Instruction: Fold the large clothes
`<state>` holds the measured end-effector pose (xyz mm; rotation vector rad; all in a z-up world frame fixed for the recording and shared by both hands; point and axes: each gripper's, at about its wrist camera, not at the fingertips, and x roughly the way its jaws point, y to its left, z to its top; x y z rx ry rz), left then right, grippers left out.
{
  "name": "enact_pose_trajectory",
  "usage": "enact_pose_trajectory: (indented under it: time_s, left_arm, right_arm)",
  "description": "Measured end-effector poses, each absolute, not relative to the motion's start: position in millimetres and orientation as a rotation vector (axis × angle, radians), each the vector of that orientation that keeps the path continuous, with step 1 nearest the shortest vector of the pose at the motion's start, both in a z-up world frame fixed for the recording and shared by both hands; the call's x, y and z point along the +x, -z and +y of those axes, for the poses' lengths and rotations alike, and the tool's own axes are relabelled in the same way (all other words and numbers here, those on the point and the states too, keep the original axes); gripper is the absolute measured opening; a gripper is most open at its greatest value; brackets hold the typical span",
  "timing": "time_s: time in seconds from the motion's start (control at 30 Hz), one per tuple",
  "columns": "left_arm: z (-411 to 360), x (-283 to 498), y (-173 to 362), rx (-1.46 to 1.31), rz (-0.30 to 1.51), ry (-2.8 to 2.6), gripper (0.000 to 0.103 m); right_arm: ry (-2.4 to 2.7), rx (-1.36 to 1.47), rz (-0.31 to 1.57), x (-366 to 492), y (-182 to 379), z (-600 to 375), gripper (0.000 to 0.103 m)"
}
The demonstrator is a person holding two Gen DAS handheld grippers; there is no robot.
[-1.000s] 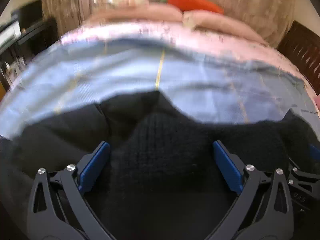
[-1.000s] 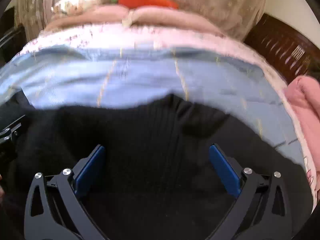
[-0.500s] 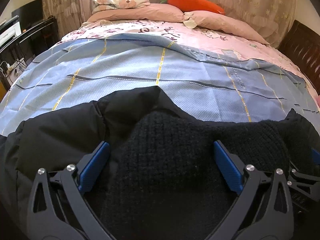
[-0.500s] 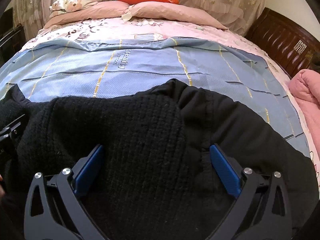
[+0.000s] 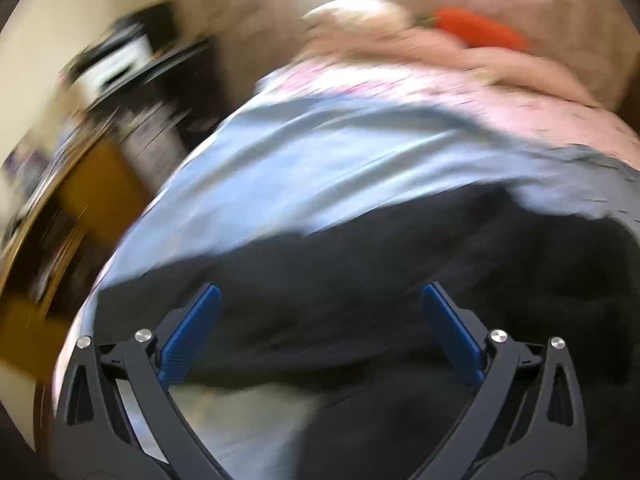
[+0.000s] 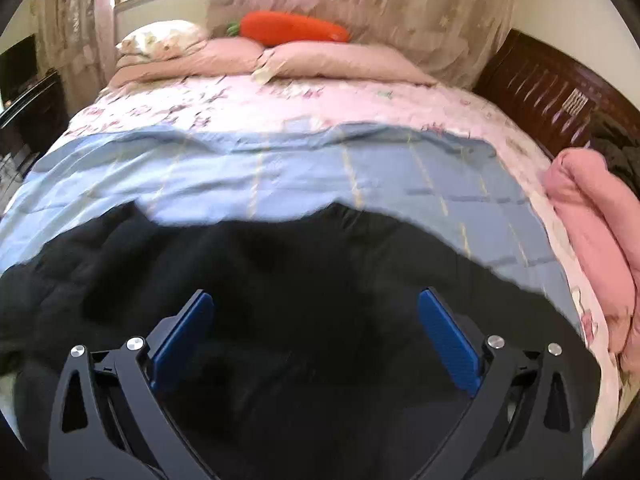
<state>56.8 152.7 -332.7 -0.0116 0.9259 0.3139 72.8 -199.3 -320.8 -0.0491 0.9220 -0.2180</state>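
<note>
A black garment (image 6: 304, 280) lies spread across the near end of the bed, on top of a light blue striped sheet (image 6: 280, 168). In the right wrist view it fills the whole lower half as one dark, rumpled mass with a wavy far edge against the blue; its surface is too dark and smeared to tell knit from smooth cloth. In the left wrist view the same black garment (image 5: 380, 280) runs as a broad band across the blue sheet (image 5: 320, 168), and that picture is heavily blurred by motion, so folds and seams cannot be made out.

The right gripper (image 6: 316, 336) has its blue-padded fingers (image 6: 448, 344) spread wide apart above the black cloth, with nothing pinched between them. The left gripper (image 5: 320, 332) is likewise wide apart, its blue pads (image 5: 188, 336) over the garment's near edge; whether either one touches the cloth cannot be told.

Beyond the blue sheet lies a pink floral cover (image 6: 280, 100), then pink pillows (image 6: 328, 62) with an orange carrot-shaped plush (image 6: 292, 28) on top of them. A rolled pink blanket (image 6: 592, 216) sits at the right side of the blue sheet.
</note>
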Motion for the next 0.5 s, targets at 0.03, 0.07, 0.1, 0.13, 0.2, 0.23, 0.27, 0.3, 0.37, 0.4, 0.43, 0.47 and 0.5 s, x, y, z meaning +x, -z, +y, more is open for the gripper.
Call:
enact_pose_trajectory:
  time_s: [0.03, 0.07, 0.1, 0.13, 0.2, 0.23, 0.27, 0.3, 0.37, 0.4, 0.43, 0.47, 0.5]
  left_arm:
    - [181, 43, 340, -0.074, 0.96, -0.333, 0.101]
    - [213, 28, 352, -0.174, 1.011, -0.343, 0.101]
    - [234, 18, 361, -0.256, 1.042, -0.343, 0.101]
    - [266, 3, 377, -0.417, 1.085, -0.332, 0.101]
    - [310, -21, 407, -0.728, 1.142, -0.3, 0.101]
    - [330, -37, 420, -0.89, 1.107, -0.287, 0.101]
    - [345, -51, 427, -0.991, 1.046, -0.296, 0.101]
    - [354, -57, 430, -1.029, 1.012, -0.308, 0.101]
    - [380, -64, 440, -1.097, 0.943, -0.354, 0.101]
    - [391, -63, 445, -1.136, 0.919, -0.37, 0.101]
    - [398, -63, 450, -1.168, 0.901, -0.378, 0.101]
    - [408, -61, 456, -1.213, 0.874, -0.39, 0.101]
    - [417, -59, 462, -1.256, 0.845, -0.405, 0.101]
  right_arm:
    - [0.223, -0.057, 0.929, 66, 320, -192, 0.102]
    - [0.232, -0.065, 0.945, 54, 319, -178, 0.102]
    - [0.231, -0.06, 0.958, 48, 319, -170, 0.102]
    - [0.218, -0.045, 0.991, 39, 321, -157, 0.102]
    - [0.195, -0.015, 1.055, 25, 329, -140, 0.102]
    - [0.184, -0.001, 1.081, 19, 332, -133, 0.102]
    - [0.156, 0.008, 1.118, 9, 338, -123, 0.102]
    - [0.143, 0.0, 1.136, 3, 341, -116, 0.102]
    - [0.142, -0.051, 1.159, -7, 345, -102, 0.102]
    - [0.139, -0.072, 1.17, -10, 348, -96, 0.102]
    - [0.131, -0.082, 1.18, -12, 351, -91, 0.102]
    - [0.127, -0.083, 1.185, -13, 352, -89, 0.102]
    - [0.122, -0.082, 1.189, -14, 352, -86, 0.102]
